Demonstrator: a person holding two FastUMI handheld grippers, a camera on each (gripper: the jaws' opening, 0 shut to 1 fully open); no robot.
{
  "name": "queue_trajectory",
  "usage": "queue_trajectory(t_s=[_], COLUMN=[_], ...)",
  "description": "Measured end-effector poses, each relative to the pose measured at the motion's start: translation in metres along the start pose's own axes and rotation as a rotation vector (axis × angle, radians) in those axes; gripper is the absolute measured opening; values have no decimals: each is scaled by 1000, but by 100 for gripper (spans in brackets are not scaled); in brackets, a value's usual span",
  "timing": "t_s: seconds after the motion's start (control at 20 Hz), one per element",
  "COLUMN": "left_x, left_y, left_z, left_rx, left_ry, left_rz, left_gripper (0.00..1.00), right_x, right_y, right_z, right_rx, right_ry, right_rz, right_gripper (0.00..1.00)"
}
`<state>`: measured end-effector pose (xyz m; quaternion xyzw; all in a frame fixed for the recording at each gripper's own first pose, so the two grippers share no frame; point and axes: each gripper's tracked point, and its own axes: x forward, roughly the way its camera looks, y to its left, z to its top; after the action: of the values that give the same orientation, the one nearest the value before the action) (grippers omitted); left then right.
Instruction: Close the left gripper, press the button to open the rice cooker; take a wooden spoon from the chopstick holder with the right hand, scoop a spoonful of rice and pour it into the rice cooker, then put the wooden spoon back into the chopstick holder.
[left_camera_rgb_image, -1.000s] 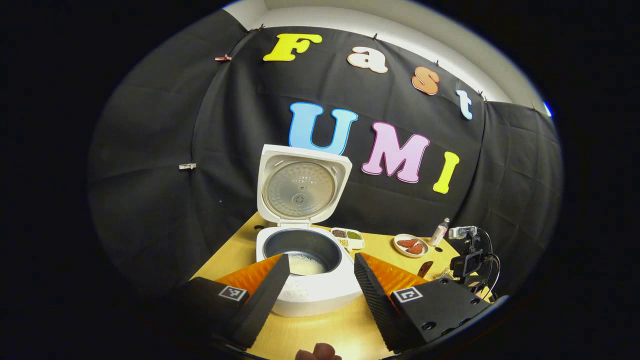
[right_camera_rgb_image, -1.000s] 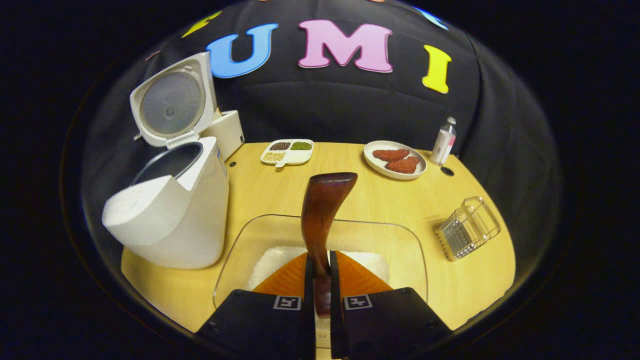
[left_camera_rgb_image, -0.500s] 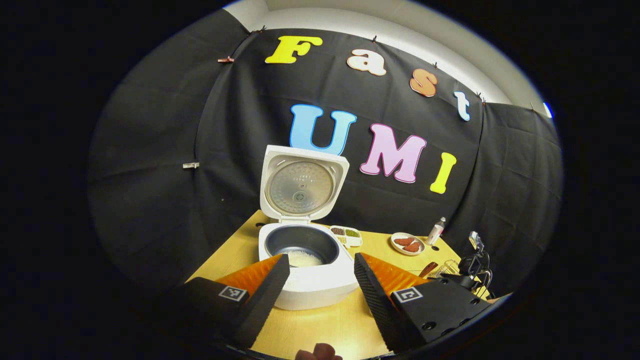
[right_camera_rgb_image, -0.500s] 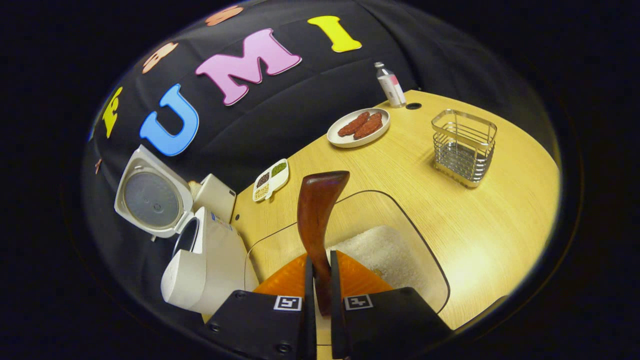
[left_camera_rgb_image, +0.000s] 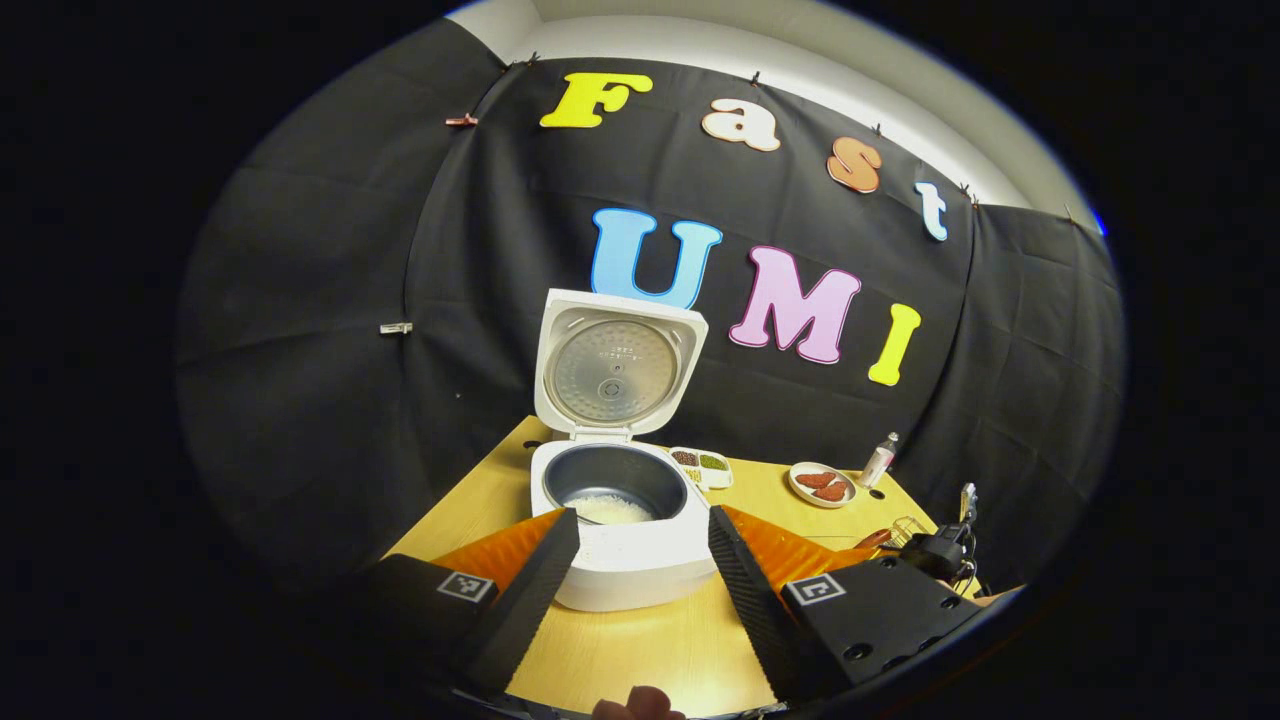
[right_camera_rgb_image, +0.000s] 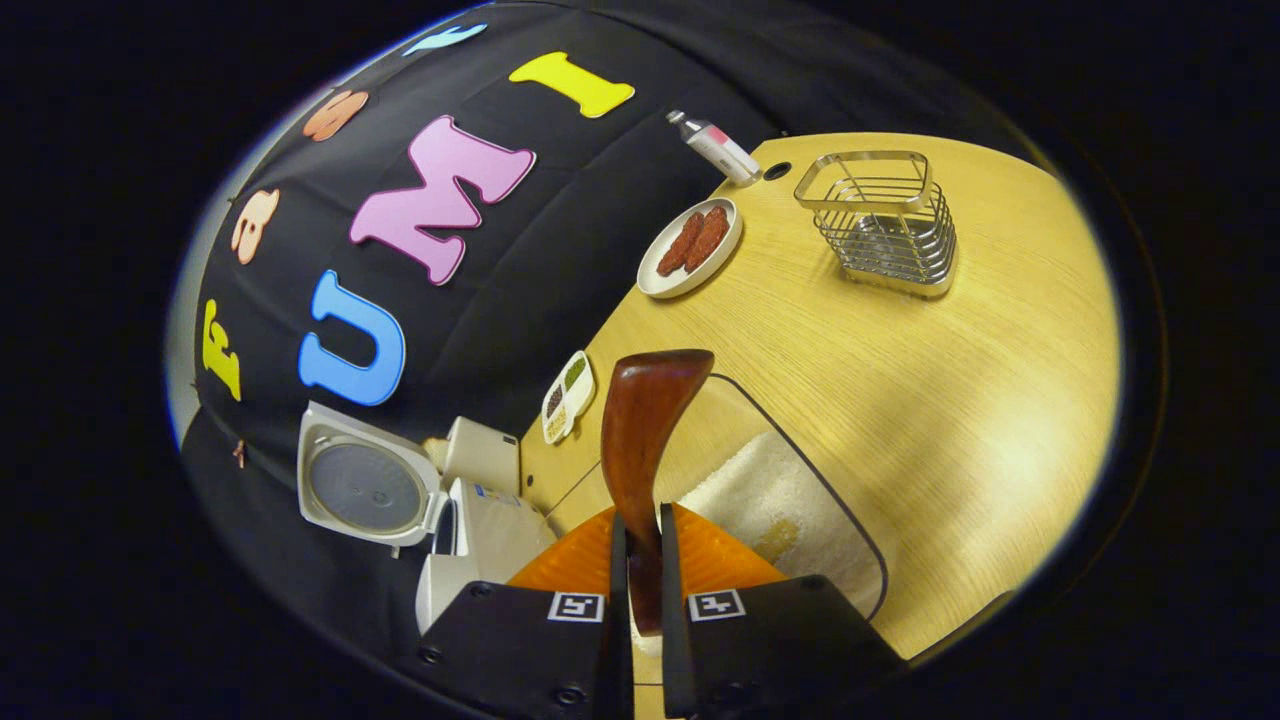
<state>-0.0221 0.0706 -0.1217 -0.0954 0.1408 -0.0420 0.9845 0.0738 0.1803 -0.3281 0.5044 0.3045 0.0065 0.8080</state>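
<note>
Left gripper view: the left gripper (left_camera_rgb_image: 635, 560) hangs with its fingers spread wide and empty, facing one white rice cooker (left_camera_rgb_image: 622, 540) on the wooden table (left_camera_rgb_image: 640, 655). The cooker's lid (left_camera_rgb_image: 617, 365) stands upright and open, and rice lies in the dark inner pot (left_camera_rgb_image: 620, 483).

Right gripper view: the right gripper (right_camera_rgb_image: 640, 580) pinches one wooden spoon (right_camera_rgb_image: 642, 440), whose long axis runs straight forward from the fingers. The glass rice dish (right_camera_rgb_image: 790, 500) lies just beneath. One wire chopstick holder (right_camera_rgb_image: 885, 220) stands well apart, ahead and to the right; judged the spoon's next destination. Also one plate (right_camera_rgb_image: 690, 250), one bottle (right_camera_rgb_image: 715, 145), one divided tray (right_camera_rgb_image: 567, 395)
</note>
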Motion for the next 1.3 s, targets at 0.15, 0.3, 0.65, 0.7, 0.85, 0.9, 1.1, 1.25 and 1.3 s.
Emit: queue_trajectory(t_s=[0.15, 0.3, 0.65, 0.7, 0.85, 0.9, 1.1, 1.25, 1.3], left_x=[-2, -4, -16, -17, -22, -22, -28, -29, -31], left_y=[0, 0, 0, -1, -3, -3, -3, 1, 3], left_z=[-1, -1, -1, -1, -3, -3, -4, -7, -8], left_rx=[-13, -22, -10, -9, -4, 0, 1, 4, 6], left_ry=[1, -3, -8, -10, -9, -9, -9, -8, -7], left_rz=[0, 0, -2, -3, -5, -6, -9, -3, 1], left_gripper=[90, 91, 90, 90, 91, 91, 91, 90, 90], right_x=[-8, -18, -46, -49, -58, -60, -61, -58, -54], right_y=[7, 11, 38, 45, 68, 76, 127, 176, 191], right_z=[9, 21, 52, 55, 56, 56, 51, 37, 32], right_rx=[39, 75, 177, 186, 187, 180, 183, 207, 204], right_ry=[-18, -37, -81, -81, -73, -69, -49, -1, 15], right_rz=[46, 77, 164, 178, 202, 210, 269, 339, 357], right_gripper=[16, 16, 16, 16, 16, 16, 16, 16, 16])
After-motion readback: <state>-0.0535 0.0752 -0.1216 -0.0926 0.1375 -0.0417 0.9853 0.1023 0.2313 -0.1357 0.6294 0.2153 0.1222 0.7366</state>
